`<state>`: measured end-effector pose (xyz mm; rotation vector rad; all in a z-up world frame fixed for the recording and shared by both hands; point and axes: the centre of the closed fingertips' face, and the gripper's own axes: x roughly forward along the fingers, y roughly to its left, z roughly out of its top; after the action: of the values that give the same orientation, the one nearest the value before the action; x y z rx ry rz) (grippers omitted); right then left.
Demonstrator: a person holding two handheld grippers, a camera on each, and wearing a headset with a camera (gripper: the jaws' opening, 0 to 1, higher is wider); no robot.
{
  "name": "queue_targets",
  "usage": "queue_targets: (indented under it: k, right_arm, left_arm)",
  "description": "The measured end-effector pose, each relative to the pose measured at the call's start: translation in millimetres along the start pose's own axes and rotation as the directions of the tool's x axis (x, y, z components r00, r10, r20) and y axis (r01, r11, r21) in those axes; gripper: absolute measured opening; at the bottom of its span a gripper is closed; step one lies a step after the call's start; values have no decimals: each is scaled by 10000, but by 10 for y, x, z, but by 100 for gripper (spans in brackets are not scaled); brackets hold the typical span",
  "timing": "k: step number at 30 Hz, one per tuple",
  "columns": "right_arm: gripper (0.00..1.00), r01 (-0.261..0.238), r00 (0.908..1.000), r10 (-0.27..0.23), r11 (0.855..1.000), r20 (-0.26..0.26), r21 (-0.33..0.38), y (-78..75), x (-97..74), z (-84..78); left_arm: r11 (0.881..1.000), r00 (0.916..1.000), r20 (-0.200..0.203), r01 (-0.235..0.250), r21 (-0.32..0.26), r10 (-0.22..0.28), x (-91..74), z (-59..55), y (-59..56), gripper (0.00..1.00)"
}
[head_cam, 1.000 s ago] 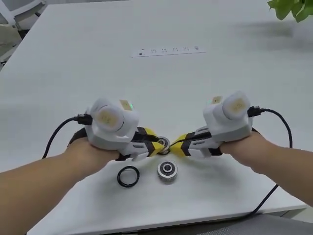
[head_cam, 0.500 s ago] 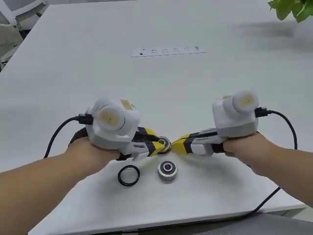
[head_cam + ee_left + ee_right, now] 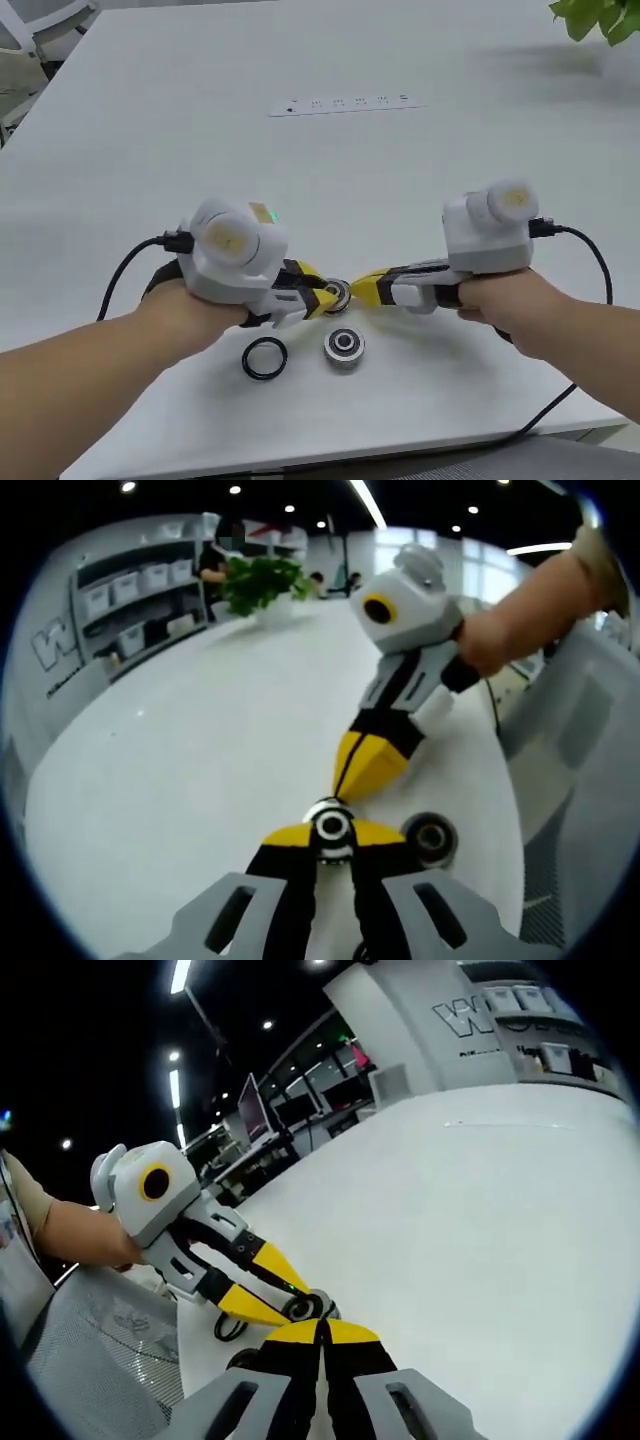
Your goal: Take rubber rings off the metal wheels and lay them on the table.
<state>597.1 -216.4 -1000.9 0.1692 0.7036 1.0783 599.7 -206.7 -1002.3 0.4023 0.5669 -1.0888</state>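
My left gripper is shut on a small metal wheel, held just above the table; in the left gripper view the wheel sits between the yellow tips. My right gripper is shut, its tip against the wheel's right side, and comes in from the upper right in the left gripper view. I cannot tell whether it pinches any rubber. Its own view shows shut jaws facing the held wheel. A black rubber ring lies flat on the table near a bare second wheel.
The white table stretches far ahead, with a flush socket strip in its middle. The table's front edge runs close below the hands. Cables trail from both grippers. A plant stands at the far right corner.
The right hand and its gripper body have swung out to the right and flattened, while the tip stayed at the wheel. The left gripper, the loose ring and the bare wheel have not moved.
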Motion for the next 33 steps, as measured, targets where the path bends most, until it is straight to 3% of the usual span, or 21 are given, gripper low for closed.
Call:
queue_targets:
  k: [17, 20, 21, 22, 24, 33]
  right_arm:
    - [0, -411, 9991, 405, 9981, -133, -462, 144, 37, 24]
    - [0, -867, 9962, 872, 9940, 51, -661, 251, 66, 78]
    - [0, -715, 9972, 727, 9953, 161, -650, 229, 73, 100]
    - [0, -780, 9969, 773, 9948, -135, -661, 229, 75, 56]
    - [0, -690, 9975, 678, 9954, -197, -672, 191, 87, 29]
    - [0, -248, 9996, 239, 9977, -144, -631, 55, 42, 7]
  left_arm:
    - [10000, 10000, -83, 9, -32, -9, 2, 4, -9, 12]
    - [10000, 10000, 9, 18, 60, -18, 9, 27, -8, 12]
    - [10000, 10000, -28, 20, -15, -20, 4, 18, -12, 12]
    - [10000, 10000, -5, 18, -8, -18, 3, 23, -12, 12]
    - [10000, 10000, -16, 17, 10, -17, -1, 26, -14, 12]
    - [9999, 10000, 27, 16, 117, -16, -20, 31, -39, 13]
